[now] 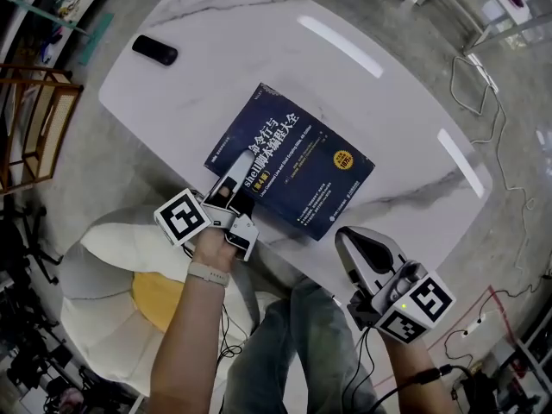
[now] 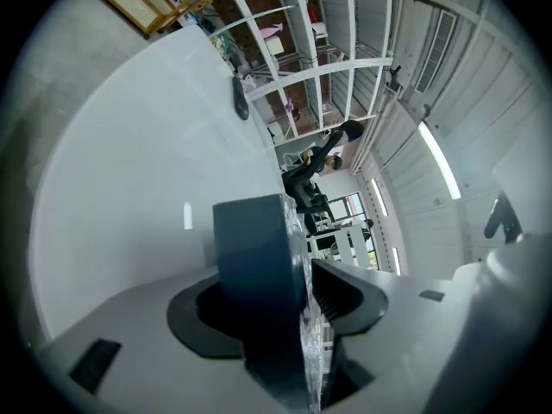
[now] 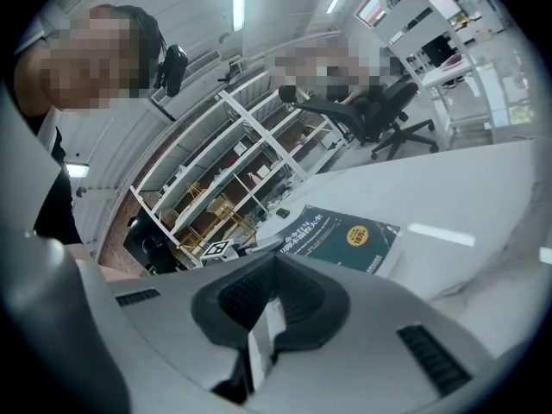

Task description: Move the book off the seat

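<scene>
Thick dark-blue book (image 1: 293, 166), glossy soft cover with a round gold sticker, flat on table (image 1: 362, 67) by its near edge, off the seat (image 1: 95, 283). Left gripper (image 1: 235, 178) astride the book's near-left corner, jaws spread a little, sliver of gap on the page side. Right gripper (image 1: 349, 241) near right, clear of book, jaws pressed together, empty. Table oval, glossy white marble look. Small black oblong (image 1: 155, 50) far left on it. Seat cream, padded, with yellow cushion (image 1: 159, 298). Grey floor (image 1: 103, 162); white metal shelves (image 3: 233, 171).

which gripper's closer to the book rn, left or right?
Left. The left gripper has its jaws around the book's near corner. The right gripper sits by the table's near edge, apart from the book, jaws together and empty.
</scene>
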The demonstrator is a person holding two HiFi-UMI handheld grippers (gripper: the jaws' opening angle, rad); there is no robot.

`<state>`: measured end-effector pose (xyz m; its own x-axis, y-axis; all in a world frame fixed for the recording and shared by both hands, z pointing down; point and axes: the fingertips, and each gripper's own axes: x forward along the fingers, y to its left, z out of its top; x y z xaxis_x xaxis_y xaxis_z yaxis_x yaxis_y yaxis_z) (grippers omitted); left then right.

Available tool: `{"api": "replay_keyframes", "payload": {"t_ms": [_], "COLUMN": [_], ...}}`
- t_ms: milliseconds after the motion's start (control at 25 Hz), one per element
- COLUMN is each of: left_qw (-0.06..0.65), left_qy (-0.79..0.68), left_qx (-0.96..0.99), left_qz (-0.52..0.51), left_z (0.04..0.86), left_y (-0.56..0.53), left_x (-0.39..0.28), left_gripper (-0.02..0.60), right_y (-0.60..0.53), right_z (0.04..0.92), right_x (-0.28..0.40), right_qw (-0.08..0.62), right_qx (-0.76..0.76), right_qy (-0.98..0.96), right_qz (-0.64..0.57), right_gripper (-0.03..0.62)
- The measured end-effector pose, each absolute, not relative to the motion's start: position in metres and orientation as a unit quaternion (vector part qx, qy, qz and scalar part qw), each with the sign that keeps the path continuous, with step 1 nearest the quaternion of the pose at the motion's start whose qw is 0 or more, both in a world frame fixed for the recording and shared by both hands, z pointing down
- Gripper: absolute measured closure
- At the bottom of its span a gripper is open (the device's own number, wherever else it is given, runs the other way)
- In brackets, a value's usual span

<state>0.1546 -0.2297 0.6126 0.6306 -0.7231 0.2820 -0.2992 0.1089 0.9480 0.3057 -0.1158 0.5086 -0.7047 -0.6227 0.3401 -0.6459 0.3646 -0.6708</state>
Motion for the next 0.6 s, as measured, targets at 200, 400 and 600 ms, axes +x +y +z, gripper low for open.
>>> {"api": "replay_keyframes", "payload": {"t_ms": [200, 400, 600], "left_qw": [0.632, 0.625, 0.613], "left_qy": [-0.396, -0.43, -0.458], "left_qx": [0.646, 0.644, 0.643], "left_qz": [-0.163, -0.096, -0.04], "left_z": [0.608, 0.617, 0.619], "left_y": [-0.224, -0.215, -0.207], "left_x": [0.159, 0.159, 0.159], "left_gripper": [0.242, 0.147, 0.089], "right_y": [-0.111, -0.107, -0.1], "right_z": [0.504, 0.502, 0.502], "right_x": [0.3, 0.304, 0.306], "right_qw": [0.008, 0.006, 0.006], "right_qx": [0.382, 0.383, 0.383], "right_qy": [-0.826, -0.826, -0.825], "right_qz": [0.414, 0.414, 0.416], "right_gripper": [0.589, 0.589, 0.589]}}
